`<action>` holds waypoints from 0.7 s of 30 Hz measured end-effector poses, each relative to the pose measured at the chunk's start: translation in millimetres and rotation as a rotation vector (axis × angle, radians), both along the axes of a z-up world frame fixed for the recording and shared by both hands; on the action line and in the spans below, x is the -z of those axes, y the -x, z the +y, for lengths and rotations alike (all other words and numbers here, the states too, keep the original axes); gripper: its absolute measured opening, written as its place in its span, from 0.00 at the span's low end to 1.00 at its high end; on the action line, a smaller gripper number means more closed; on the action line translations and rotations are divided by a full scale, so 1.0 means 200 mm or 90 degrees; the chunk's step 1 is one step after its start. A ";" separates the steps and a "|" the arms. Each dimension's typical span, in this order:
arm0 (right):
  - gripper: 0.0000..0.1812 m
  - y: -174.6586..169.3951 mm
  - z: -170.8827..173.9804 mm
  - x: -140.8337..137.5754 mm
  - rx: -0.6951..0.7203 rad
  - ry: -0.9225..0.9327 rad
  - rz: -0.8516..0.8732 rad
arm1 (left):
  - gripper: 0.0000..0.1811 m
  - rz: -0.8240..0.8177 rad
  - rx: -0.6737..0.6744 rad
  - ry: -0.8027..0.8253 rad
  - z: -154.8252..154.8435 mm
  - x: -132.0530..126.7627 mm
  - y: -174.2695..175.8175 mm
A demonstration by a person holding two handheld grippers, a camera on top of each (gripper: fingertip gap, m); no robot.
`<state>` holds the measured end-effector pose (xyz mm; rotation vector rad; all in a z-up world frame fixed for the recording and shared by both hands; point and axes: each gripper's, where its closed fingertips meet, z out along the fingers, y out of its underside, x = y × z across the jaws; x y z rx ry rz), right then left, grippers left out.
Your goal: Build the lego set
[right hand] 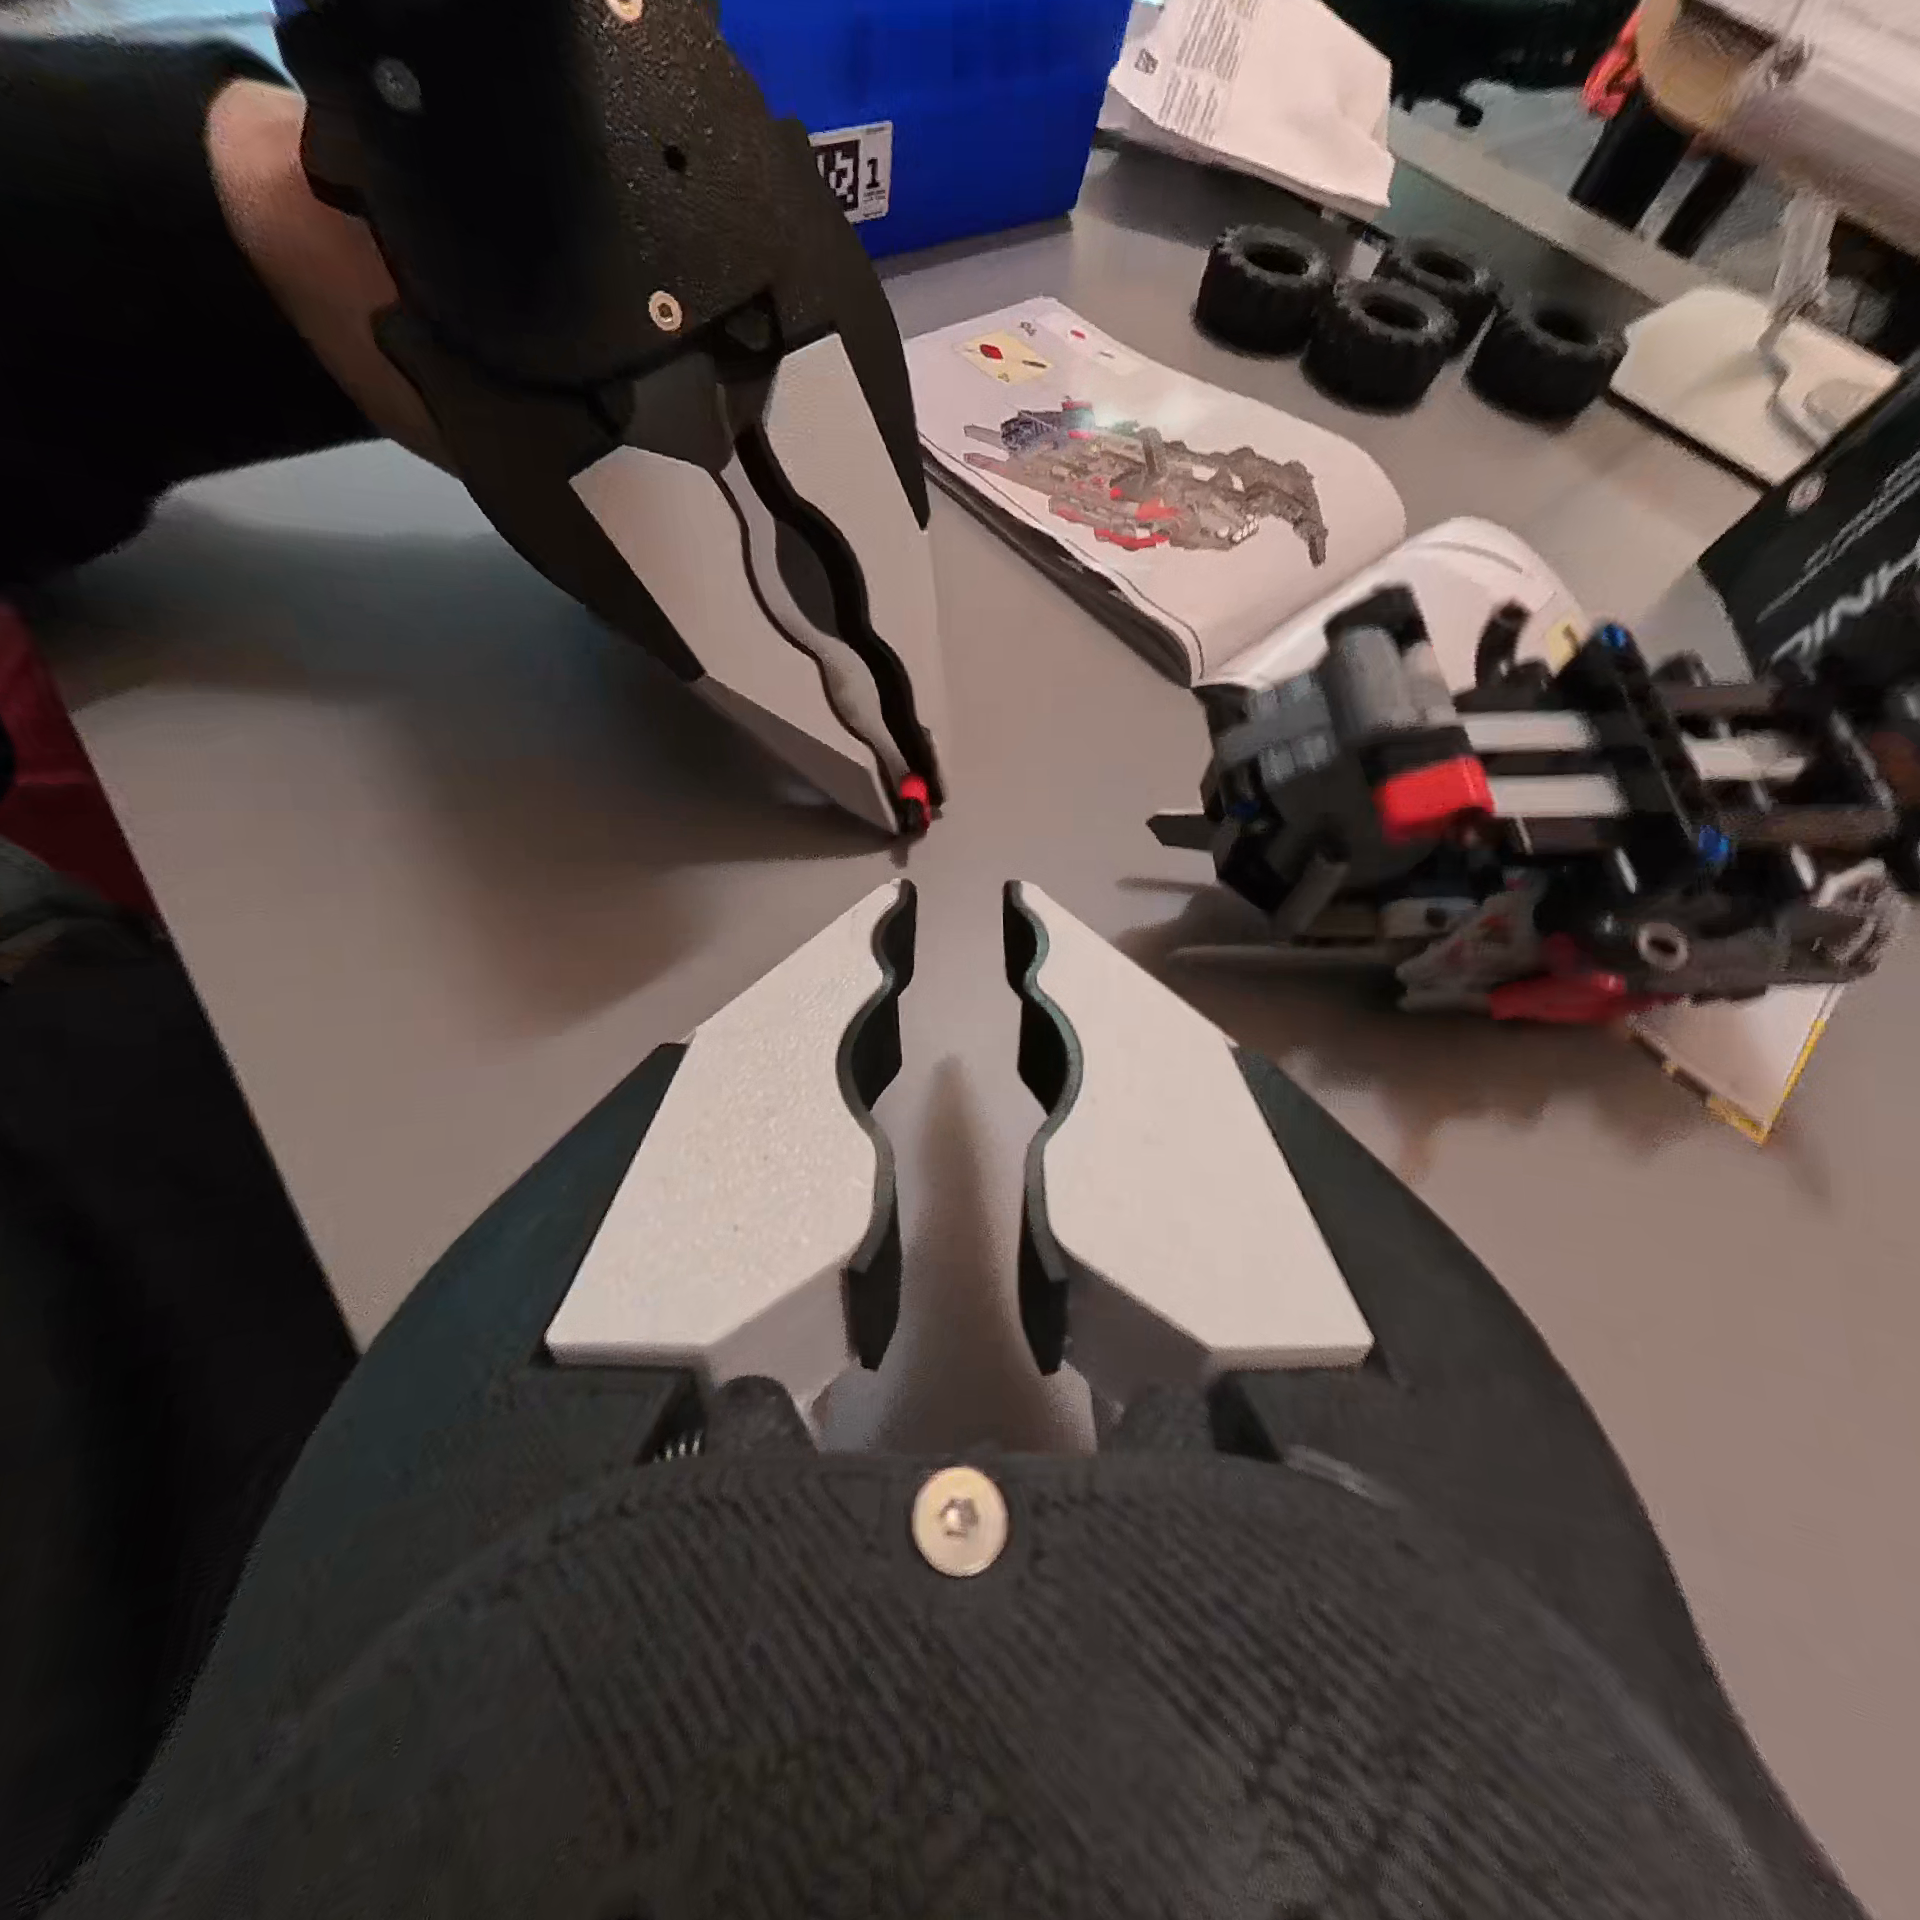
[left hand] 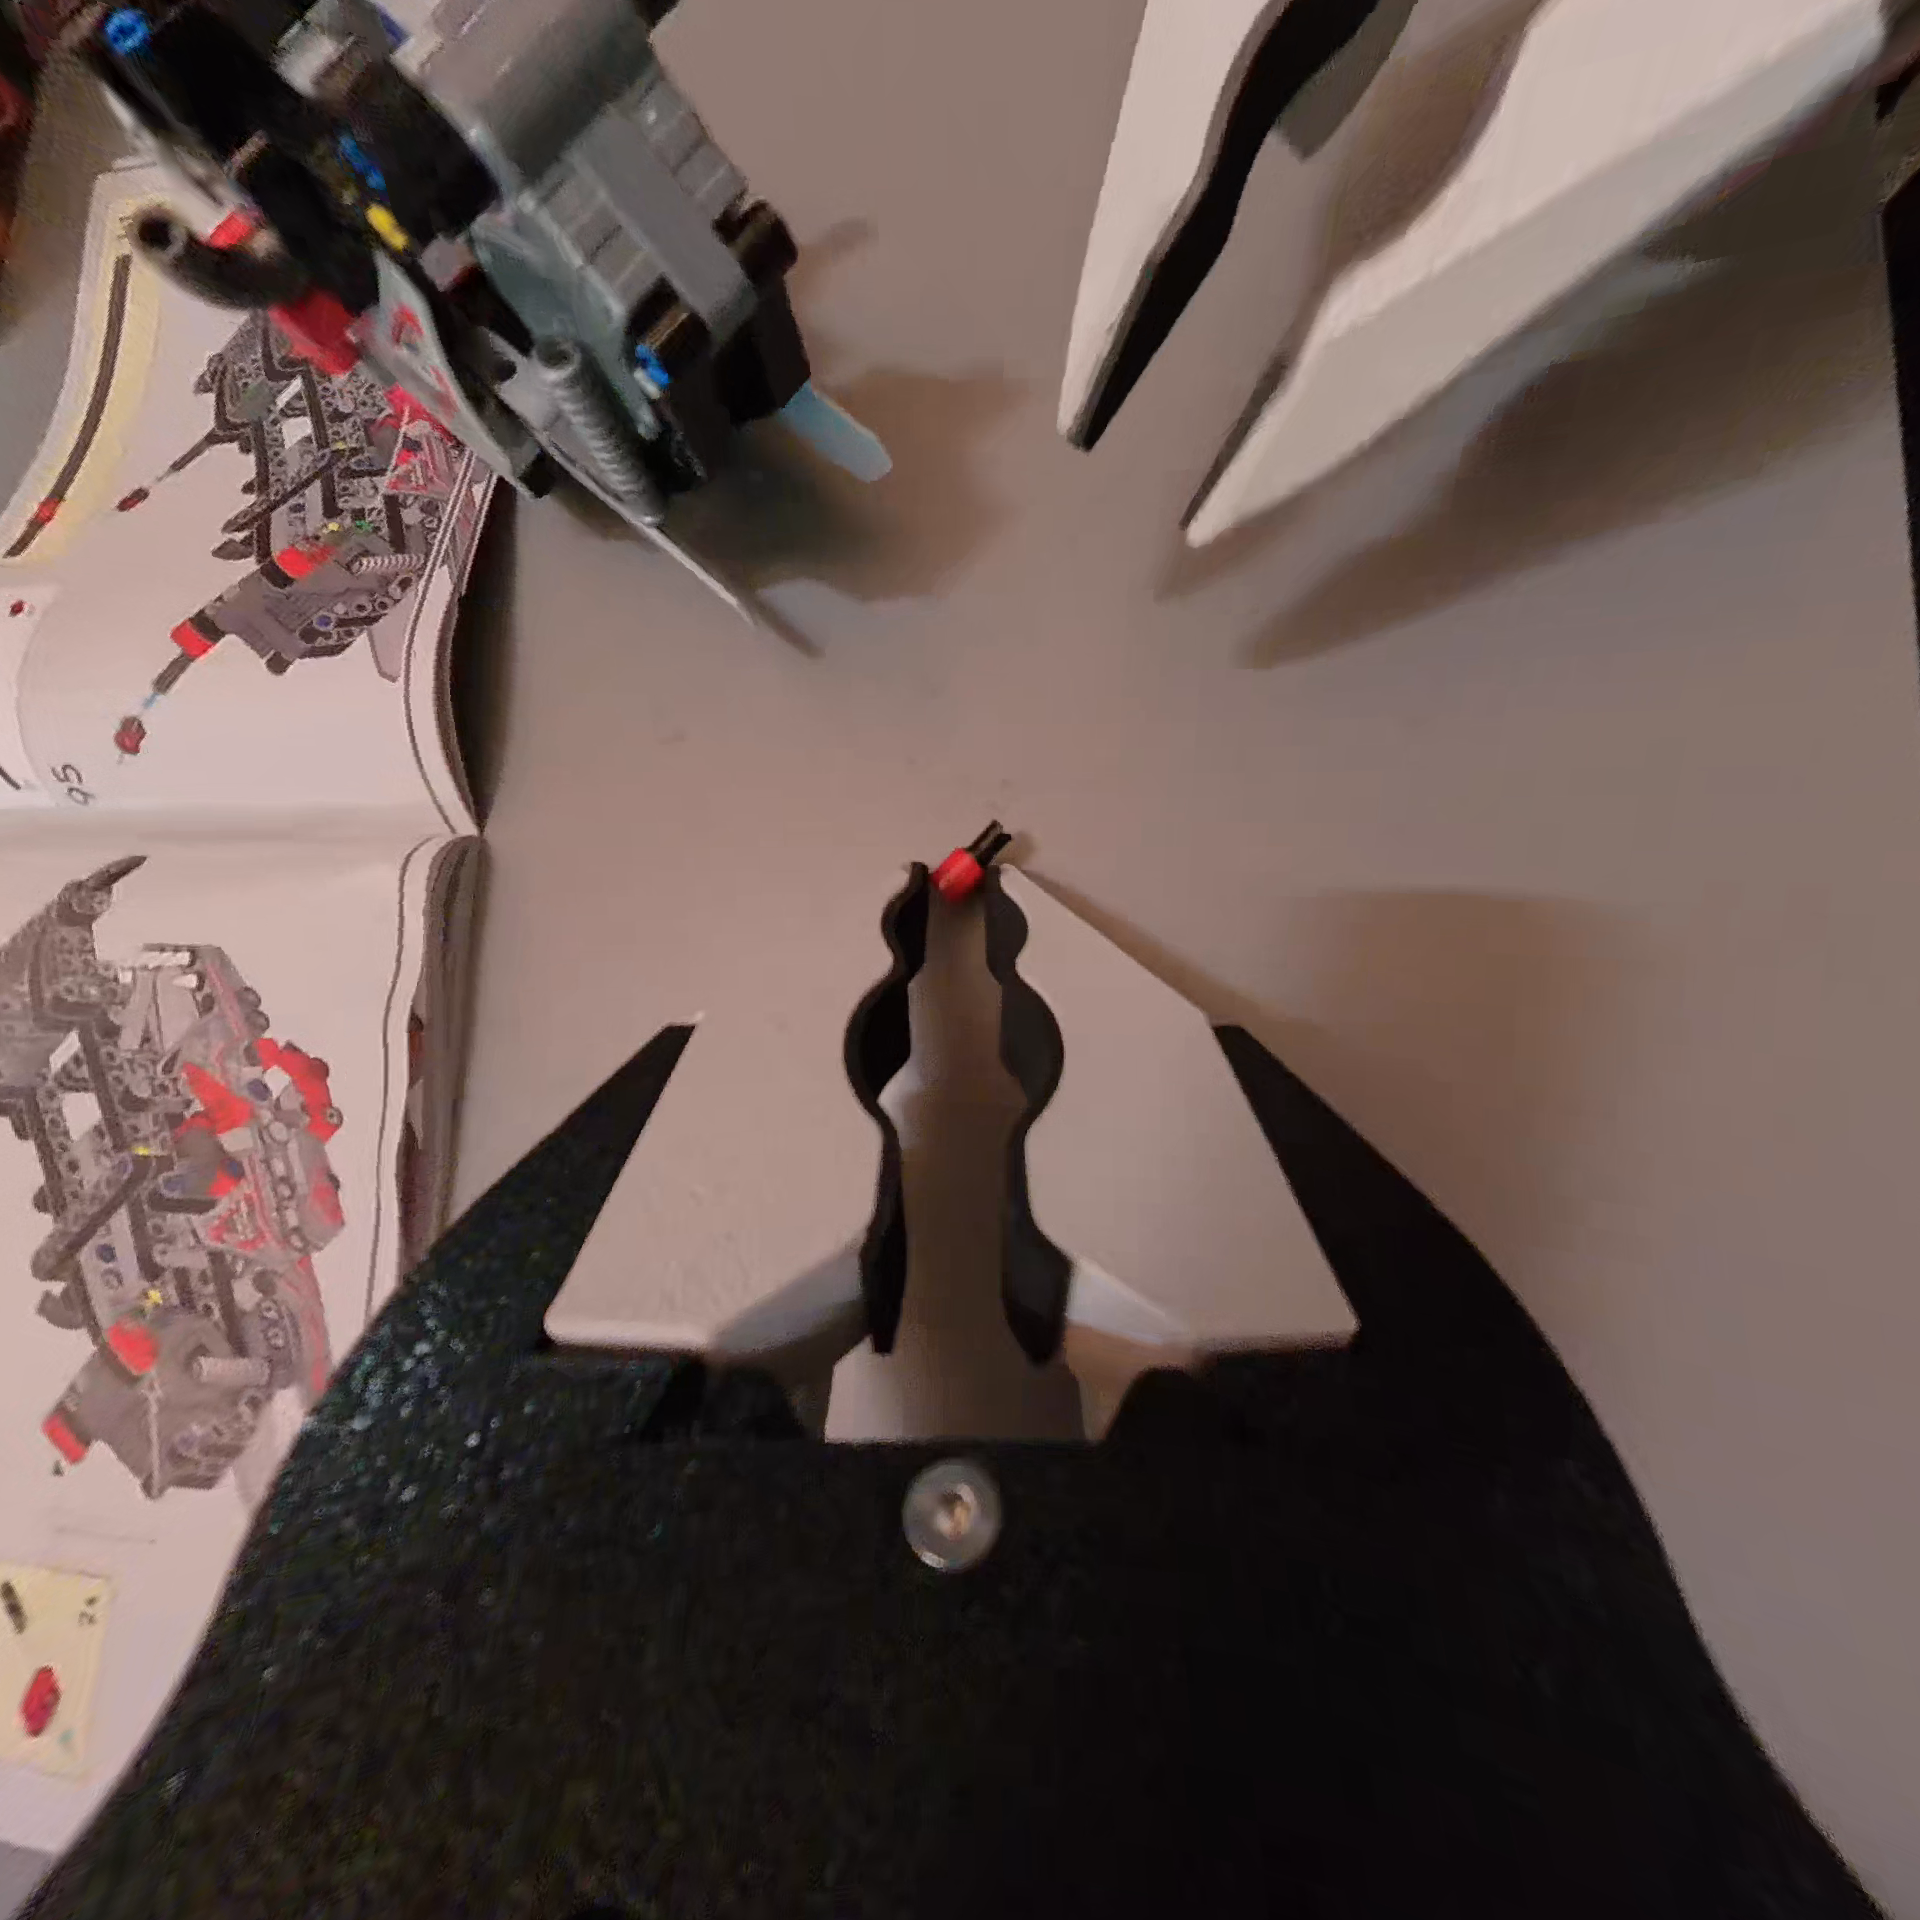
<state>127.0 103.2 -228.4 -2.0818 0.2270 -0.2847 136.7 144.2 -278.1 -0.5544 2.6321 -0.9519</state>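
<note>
1. A small red bush on a black pin (left hand: 961,865) sits pinched at the very fingertips of the left gripper (left hand: 958,883), tips down at the grey table (left hand: 1351,1039); whether the piece touches the surface I cannot tell.
2. The left gripper is clenched on this red-and-black piece, its wavy black pads nearly together. In the right wrist view the same gripper (right hand: 912,805) comes in from the upper left, held by a hand in a dark sleeve (right hand: 281,239), with the piece (right hand: 912,798) at its tips.
3. The right gripper (right hand: 958,904) is released: its grey fingers (right hand: 790,1122) stand apart with bare table showing between them, and it grips nothing. Its tips sit just beside the left gripper's tips, pointing toward them. In the left wrist view it shows at the upper right (left hand: 1132,488), blurred.
4. The partly built lego model (right hand: 1538,821), black and grey with red and blue bits, lies on the table to the right of both grippers, resting partly on a sheet of paper (right hand: 1745,1049).
5. An open instruction booklet (right hand: 1164,478) lies behind the model, its pages showing pictures of the build.
6. Farther back stand four black tyres (right hand: 1382,332), close together.
7. A blue bin (right hand: 966,104) with a small marker tag stands at the far edge, with folded printed paper (right hand: 1257,94) beside it.
</note>
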 end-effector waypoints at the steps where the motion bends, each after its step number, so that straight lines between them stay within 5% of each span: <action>1: 0.10 0.01 0.02 0.01 -0.021 0.008 -0.026 | 0.04 0.008 -0.015 0.015 -0.01 0.00 0.00; 6: 0.12 0.03 0.09 0.06 -0.097 0.065 -0.195 | 0.04 0.046 -0.068 0.106 -0.04 -0.09 0.06; 14: 0.08 0.13 0.16 -0.02 -0.147 -0.066 -0.001 | 0.04 -0.066 -0.004 0.090 -0.09 -0.26 0.15; 21: 0.02 0.19 0.14 -0.06 -0.174 -0.105 0.046 | 0.04 -0.088 0.039 0.100 -0.09 -0.28 0.17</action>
